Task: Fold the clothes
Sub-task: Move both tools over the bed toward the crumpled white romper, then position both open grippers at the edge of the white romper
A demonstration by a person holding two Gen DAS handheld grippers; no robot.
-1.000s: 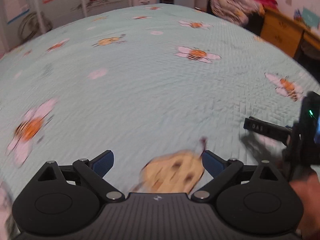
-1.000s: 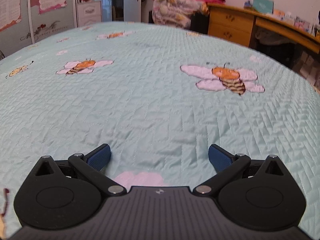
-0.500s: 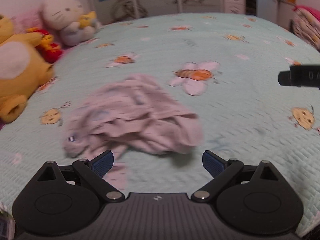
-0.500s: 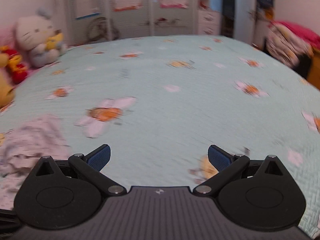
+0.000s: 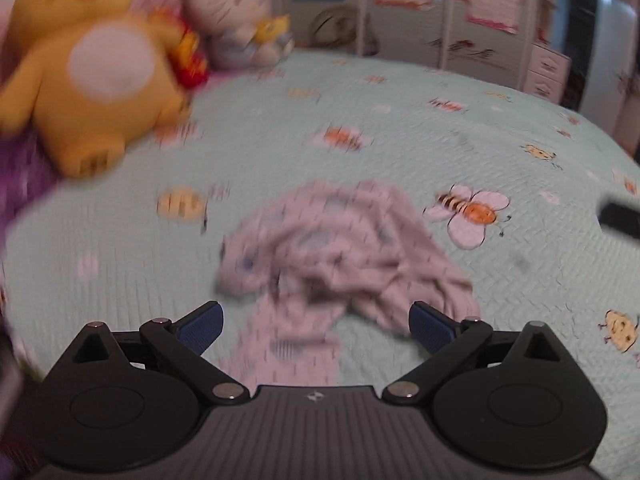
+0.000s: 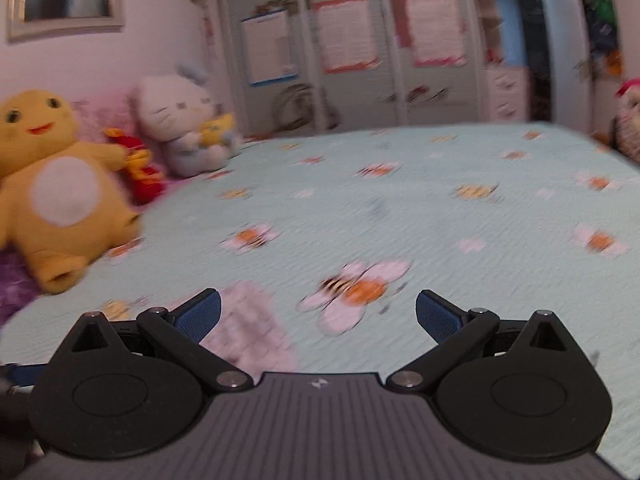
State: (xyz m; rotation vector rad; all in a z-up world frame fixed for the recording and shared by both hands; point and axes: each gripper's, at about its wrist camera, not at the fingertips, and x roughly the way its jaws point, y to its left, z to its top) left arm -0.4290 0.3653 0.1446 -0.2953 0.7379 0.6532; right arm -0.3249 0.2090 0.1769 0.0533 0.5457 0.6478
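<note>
Clothes, a crumpled pale pink garment [image 5: 340, 252], lay in a heap on the mint-green bedspread [image 5: 500, 132] printed with bees, right ahead of the left tool [image 5: 316, 322], whose blue pads [image 5: 200, 326] stood wide apart with nothing between them. One strip of the cloth ran back under that tool. The right tool [image 6: 318, 314] was spread open too, empty, with a corner of the garment just beside its left pad [image 6: 202, 314]. A yellow plush toy [image 6: 56, 196] and a white cat plush [image 6: 184, 128] sat at the bed's far edge.
</note>
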